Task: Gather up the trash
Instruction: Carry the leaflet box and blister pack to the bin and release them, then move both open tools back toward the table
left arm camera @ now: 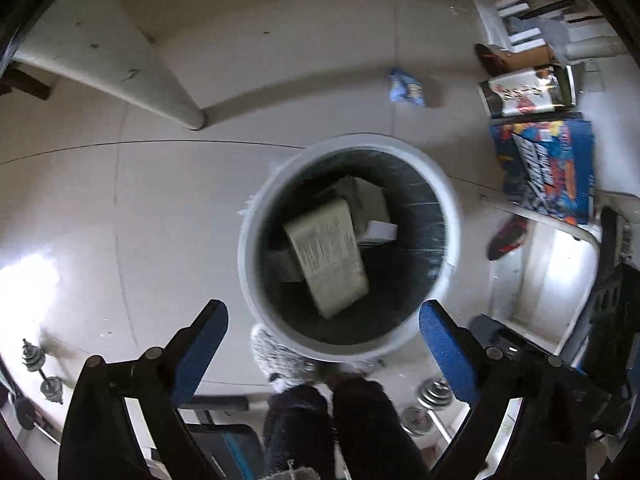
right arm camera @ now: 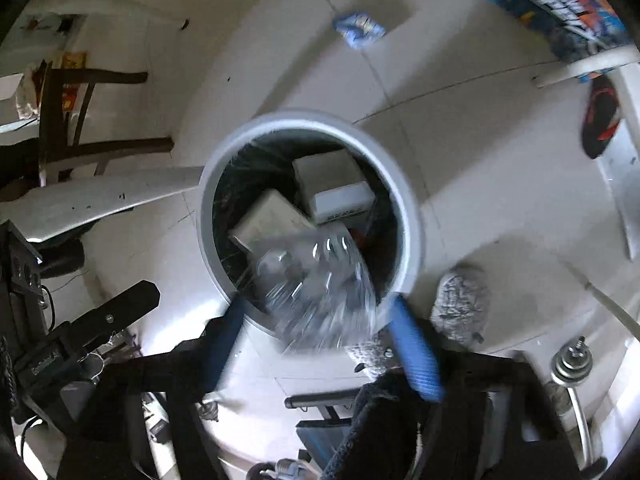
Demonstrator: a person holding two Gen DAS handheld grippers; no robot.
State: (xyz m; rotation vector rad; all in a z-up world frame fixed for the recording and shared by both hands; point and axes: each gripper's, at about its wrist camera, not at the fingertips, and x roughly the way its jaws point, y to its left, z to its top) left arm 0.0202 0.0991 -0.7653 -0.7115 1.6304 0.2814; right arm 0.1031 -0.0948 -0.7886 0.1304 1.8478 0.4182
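In the left wrist view the left gripper [left arm camera: 324, 320] is wide open and holds nothing; its two blue pads [left arm camera: 200, 344] stand on either side of the bin [left arm camera: 256, 216], which is seen from above on the pale floor [left arm camera: 120, 200]. The bin has a grey rim and a dark liner, and it is smeared by motion. Inside lies a tan carton [left arm camera: 328, 256] with printed lines that are too blurred to read, over a white box [left arm camera: 364, 200] that is partly hidden. A blue wrapper [left arm camera: 408, 88] lies on the floor beyond the bin, well apart from it; its print cannot be read. At the right a colourful box [left arm camera: 548, 168] shows large white letters, but they are cut off and distorted. A red and black shoe [left arm camera: 506, 238] lies below that box. Grey fluffy slippers [left arm camera: 272, 352] are half covered by the bin rim. In the right wrist view the right gripper [right arm camera: 316, 316] is held over the near rim of the bin [right arm camera: 404, 208], and a clear crinkled plastic piece [right arm camera: 320, 284] sits between its blue pads [right arm camera: 416, 352]. This piece is very blurred, so I cannot tell whether the pads press on it. Behind it, inside the bin, are the carton [right arm camera: 268, 220] and two white boxes [right arm camera: 340, 200]; the small dark print on one cannot be made out. The wrapper [right arm camera: 358, 28] lies far behind the bin.
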